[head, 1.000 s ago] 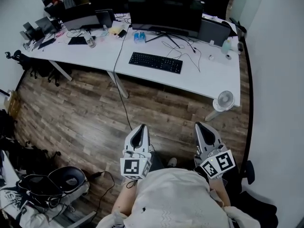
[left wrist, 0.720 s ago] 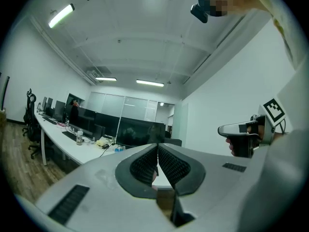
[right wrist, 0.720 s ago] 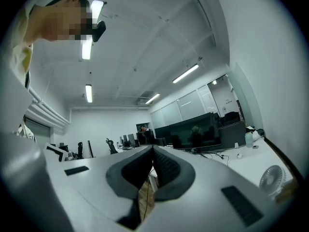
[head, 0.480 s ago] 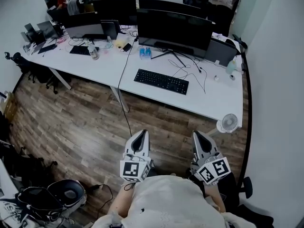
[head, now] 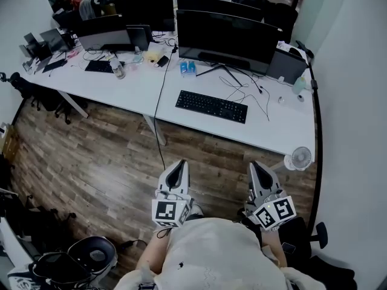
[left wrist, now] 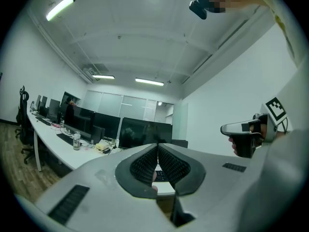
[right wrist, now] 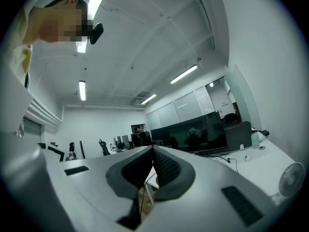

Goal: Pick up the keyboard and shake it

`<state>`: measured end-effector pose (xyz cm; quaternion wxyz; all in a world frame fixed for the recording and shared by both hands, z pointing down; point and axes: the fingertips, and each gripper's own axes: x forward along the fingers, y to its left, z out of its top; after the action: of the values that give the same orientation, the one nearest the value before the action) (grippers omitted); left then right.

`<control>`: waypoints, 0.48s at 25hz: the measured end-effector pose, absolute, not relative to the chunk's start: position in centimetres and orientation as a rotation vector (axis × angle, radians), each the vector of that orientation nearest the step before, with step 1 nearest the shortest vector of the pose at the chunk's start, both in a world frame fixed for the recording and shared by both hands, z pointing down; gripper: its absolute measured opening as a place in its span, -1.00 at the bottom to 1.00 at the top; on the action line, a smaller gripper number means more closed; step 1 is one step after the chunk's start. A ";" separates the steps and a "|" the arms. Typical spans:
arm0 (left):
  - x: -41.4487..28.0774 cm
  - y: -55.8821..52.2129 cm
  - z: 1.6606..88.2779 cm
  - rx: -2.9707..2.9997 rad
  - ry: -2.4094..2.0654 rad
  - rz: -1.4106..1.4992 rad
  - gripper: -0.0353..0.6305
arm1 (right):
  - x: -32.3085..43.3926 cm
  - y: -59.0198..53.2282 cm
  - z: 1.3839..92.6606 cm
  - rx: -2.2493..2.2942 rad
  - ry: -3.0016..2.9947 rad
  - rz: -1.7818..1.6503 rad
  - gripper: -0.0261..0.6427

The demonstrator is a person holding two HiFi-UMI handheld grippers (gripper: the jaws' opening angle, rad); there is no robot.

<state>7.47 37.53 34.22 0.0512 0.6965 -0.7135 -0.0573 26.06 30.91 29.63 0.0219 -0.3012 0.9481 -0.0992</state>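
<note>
Black keyboard [head: 211, 106] lies flat on the white desk [head: 272, 135], before the wide monitor [head: 222, 34] and back from the desk's near edge, with bare top around it. Wood-plank floor [head: 109, 156] lies open between that edge and the person. Left gripper [head: 179, 165] and right gripper [head: 254, 167] hang well short of the desk, each with jaws pressed together on nothing. A small fan [head: 300, 158] sits just off the desk's near right corner. Both cubes carry black-and-white square markers.

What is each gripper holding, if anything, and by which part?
Nothing is held. The left gripper and right gripper are both shut and empty; the flat black keyboard lies apart on the white desk.
</note>
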 end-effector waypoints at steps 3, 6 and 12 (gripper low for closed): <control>5.5 37.5 34.5 2.103 -2.176 -0.181 -0.84 | 24.6 30.4 29.7 -0.943 2.938 -0.304 -0.92; 3.8 37.4 35.2 2.069 -2.178 -0.185 -0.84 | 23.5 29.8 29.7 -0.955 2.936 -0.310 -0.92; 1.6 36.4 35.6 2.036 -2.186 -0.194 -0.84 | 21.3 28.1 30.3 -0.940 2.955 -0.344 -0.92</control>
<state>1.62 36.42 35.64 0.0737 0.6782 -0.7283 -0.0647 21.34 28.13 30.30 0.0109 -0.3013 0.9471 -0.1102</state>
